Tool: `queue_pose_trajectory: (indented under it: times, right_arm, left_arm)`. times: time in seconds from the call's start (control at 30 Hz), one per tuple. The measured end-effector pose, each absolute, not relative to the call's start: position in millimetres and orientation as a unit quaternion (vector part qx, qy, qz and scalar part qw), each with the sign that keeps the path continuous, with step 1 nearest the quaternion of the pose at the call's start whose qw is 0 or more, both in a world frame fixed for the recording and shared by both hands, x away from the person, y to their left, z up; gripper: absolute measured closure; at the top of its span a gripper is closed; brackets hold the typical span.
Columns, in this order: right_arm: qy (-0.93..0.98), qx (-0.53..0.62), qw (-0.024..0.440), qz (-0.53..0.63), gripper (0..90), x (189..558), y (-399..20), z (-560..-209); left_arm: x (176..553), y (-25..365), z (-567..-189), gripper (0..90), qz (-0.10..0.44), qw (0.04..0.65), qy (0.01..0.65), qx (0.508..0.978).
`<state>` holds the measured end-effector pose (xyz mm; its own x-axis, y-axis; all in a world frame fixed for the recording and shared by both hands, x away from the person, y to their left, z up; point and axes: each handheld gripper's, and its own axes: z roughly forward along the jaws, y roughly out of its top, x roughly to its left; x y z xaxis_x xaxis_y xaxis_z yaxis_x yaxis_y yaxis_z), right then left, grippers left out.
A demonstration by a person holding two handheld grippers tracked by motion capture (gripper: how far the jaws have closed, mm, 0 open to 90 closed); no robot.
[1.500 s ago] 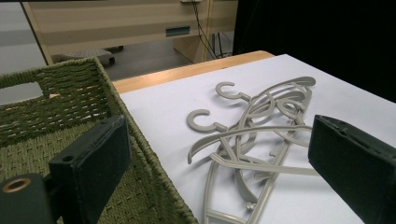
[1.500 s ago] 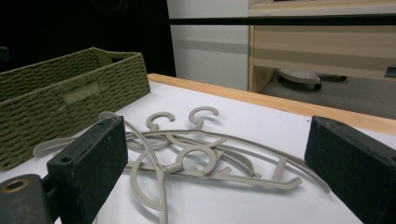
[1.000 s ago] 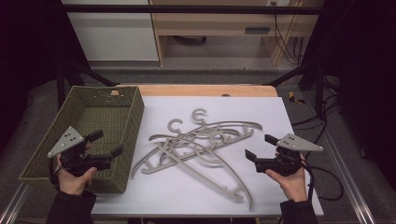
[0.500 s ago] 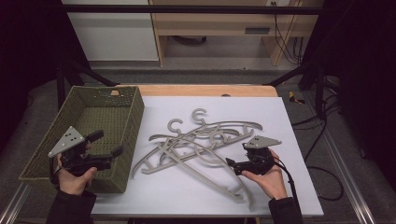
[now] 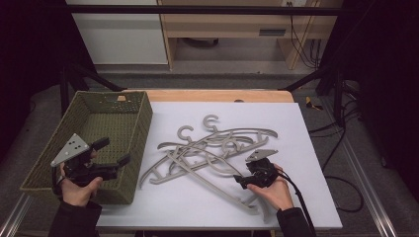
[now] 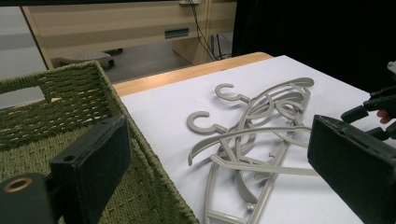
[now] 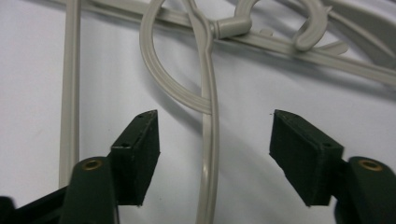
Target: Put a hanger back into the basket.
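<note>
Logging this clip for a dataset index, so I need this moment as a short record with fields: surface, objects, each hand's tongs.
surface: white table top
container: green woven basket at the table's left, nothing visible inside
objects: tangled pile of grey hangers at mid-table
left tongs: open, held over the basket's near right corner
right tongs: open, low over the pile, one hanger arm running between the jaws

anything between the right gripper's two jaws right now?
Yes. In the right gripper view, a thin grey bar of one hanger runs up between the open jaws of the right gripper, untouched by either, with white table beneath.
</note>
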<state>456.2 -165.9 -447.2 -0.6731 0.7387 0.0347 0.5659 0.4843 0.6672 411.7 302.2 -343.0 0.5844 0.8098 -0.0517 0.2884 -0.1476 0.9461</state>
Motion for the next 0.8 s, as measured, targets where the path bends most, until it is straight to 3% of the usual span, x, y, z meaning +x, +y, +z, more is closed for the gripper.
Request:
queue_pose_trajectory:
  times: [0.3, 0.53, 0.8]
  right_arm:
    - [0.866, 0.382, 0.111, 0.302, 49.1, 458, -157, -457]
    - [0.865, 0.398, 0.102, 0.289, 68.4, 459, -156, -460]
    - [0.868, 0.397, 0.099, 0.282, 74.4, 461, -157, -463]
  left_arm:
    - [412, 301, -343, 5.8, 0.247, 0.527, 0.382, 0.718]
    - [412, 301, -343, 5.9, 0.246, 0.527, 0.382, 0.718]
    - [411, 300, -343, 6.0, 0.247, 0.527, 0.380, 0.719]
